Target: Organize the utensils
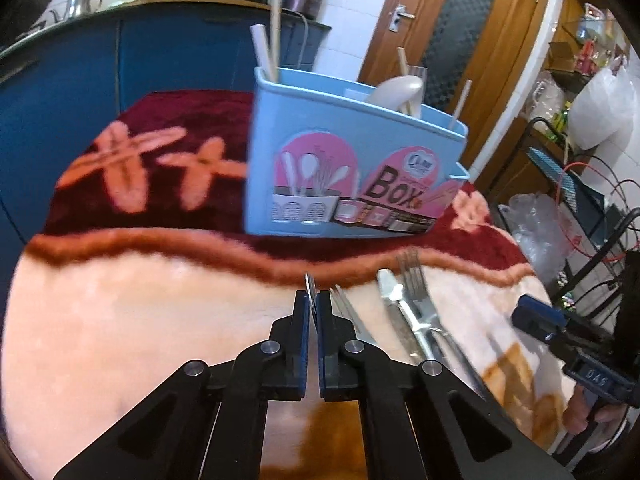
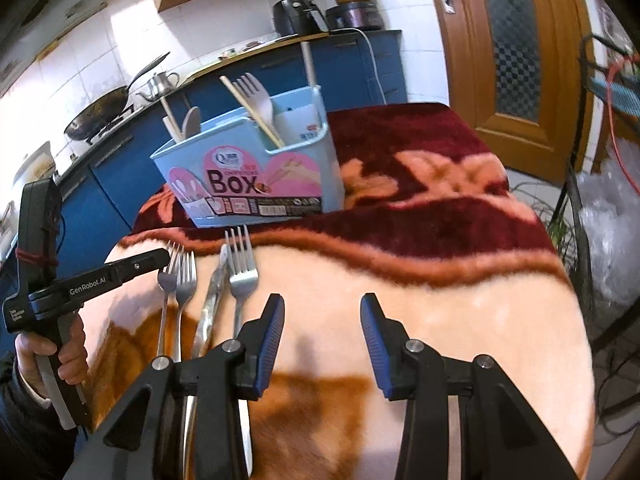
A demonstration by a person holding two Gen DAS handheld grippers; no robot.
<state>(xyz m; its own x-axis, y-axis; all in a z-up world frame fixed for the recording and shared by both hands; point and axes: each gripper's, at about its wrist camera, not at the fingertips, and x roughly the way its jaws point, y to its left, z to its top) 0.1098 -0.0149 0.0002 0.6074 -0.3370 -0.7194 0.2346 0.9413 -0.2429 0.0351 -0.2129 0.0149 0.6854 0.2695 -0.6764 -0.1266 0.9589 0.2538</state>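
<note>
My left gripper is shut on the thin edge of a metal fork near its head, low over the pink blanket. A second fork lies just right of it. Further right are a table knife and a third fork. In the right wrist view the left gripper touches the leftmost fork of the row, with the knife beside it. Behind the row stands the light blue utensil box holding chopsticks and spoons. My right gripper hovers open over bare blanket, nothing between its fingers.
The table is covered by a plush red and pink blanket. Blue kitchen cabinets with a wok and a kettle run behind the table. A wooden door and a black wire rack with plastic bags stand to the right.
</note>
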